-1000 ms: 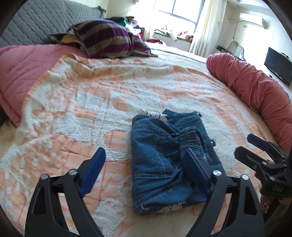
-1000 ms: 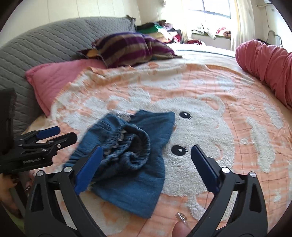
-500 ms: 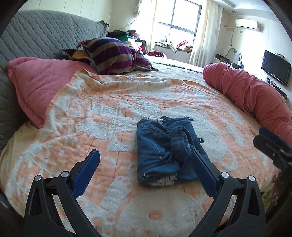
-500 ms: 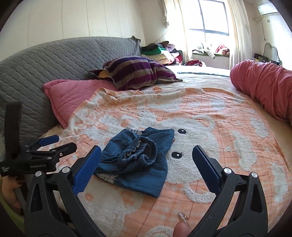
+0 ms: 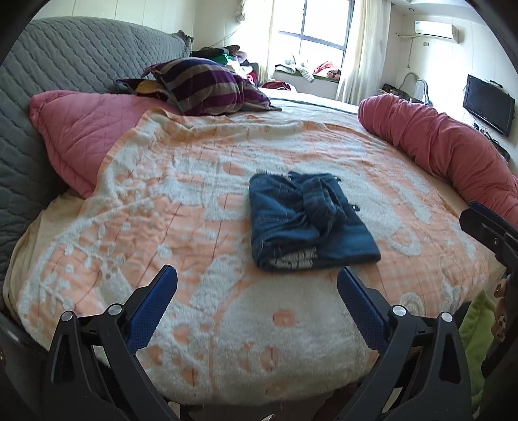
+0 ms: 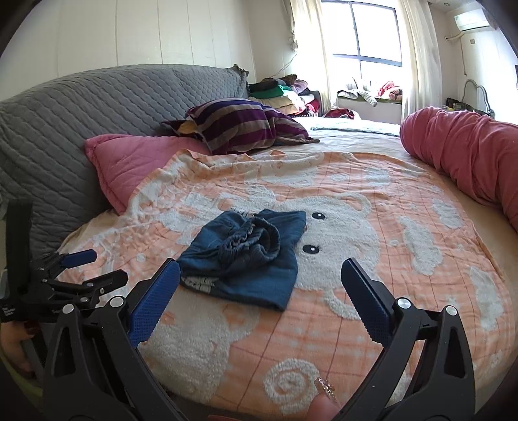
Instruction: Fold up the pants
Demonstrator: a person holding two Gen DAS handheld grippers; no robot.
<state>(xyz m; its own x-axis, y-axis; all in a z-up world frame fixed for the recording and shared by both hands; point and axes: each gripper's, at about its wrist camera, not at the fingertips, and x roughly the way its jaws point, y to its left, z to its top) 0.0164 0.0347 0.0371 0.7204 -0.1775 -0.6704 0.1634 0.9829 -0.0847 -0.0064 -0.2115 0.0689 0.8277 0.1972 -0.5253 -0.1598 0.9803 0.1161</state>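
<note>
Far left: grey quilted headboard [image 6: 97,107], pink pillow [image 6: 136,162] leaning against it, striped purple pillow [image 6: 239,126] just right of that. Pile of folded clothes [image 6: 278,89] behind the striped pillow, by the window [image 6: 362,32].

Left gripper [image 5: 257,296]: fingers spread wide, blue pads [image 5: 152,307] facing in, nothing between them. It hangs over the near edge of the bed, clear of the fabric. In the right wrist view it sits at near left [image 6: 85,265], a hand [image 6: 16,343] below it.

Folded pants [image 5: 304,220]: dark blue denim, compact bundle lying mid-blanket, elastic waistband bunched on top, light inner fabric showing at the near edge. Not touched by either gripper. In the right wrist view the bundle [image 6: 249,259] lies just left of the bear face on the orange and white blanket [image 6: 372,291].

Right gripper [image 6: 260,299]: also wide open, empty, near the bed edge, short of the pants. A fingertip with a glitter nail [image 6: 325,388] shows at the bottom of that view.

Right side: long red bolster [image 5: 437,142] along the bed's edge. Beyond it a TV [image 5: 487,108] on the far wall, air conditioner [image 5: 435,29] up high.
</note>
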